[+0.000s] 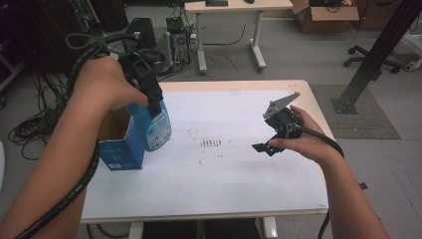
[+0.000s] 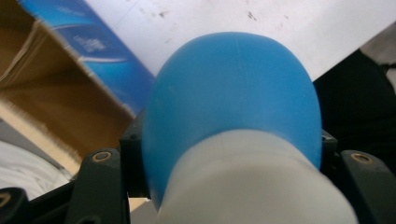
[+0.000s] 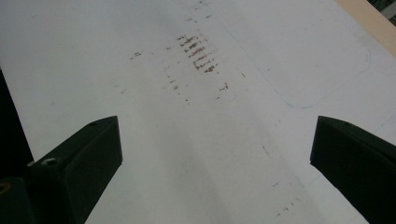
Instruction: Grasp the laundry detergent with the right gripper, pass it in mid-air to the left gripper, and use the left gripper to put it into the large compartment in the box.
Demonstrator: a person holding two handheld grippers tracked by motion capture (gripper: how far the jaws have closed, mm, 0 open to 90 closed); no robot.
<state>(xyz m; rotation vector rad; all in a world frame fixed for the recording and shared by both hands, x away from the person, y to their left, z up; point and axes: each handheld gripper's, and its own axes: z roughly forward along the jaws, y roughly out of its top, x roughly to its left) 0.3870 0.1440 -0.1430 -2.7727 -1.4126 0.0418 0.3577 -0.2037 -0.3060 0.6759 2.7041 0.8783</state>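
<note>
A blue bottle [image 1: 155, 128] with a white label hangs tilted over the open top of a blue cardboard box [image 1: 122, 149] at the table's left edge. My left gripper [image 1: 154, 105] is shut on the bottle's upper end. In the left gripper view the blue bottle [image 2: 233, 93] bulges between the jaws, its white part closest to the camera, with the box [image 2: 88, 42] and its brown inside below. My right gripper [image 1: 263, 147] hovers over the white table [image 1: 224, 174] at the right. Its jaws stand open, right gripper [image 3: 215, 154] with nothing between them.
Brown smudge marks [image 1: 211, 143] lie mid-table, also under the right gripper as smudges [image 3: 198, 51]. Beyond the table stand a desk [image 1: 229, 7], a computer tower [image 1: 176, 37], a cardboard box [image 1: 323, 15] and a black slanted post [image 1: 373, 55]. Cables [image 1: 30, 124] lie on the left floor.
</note>
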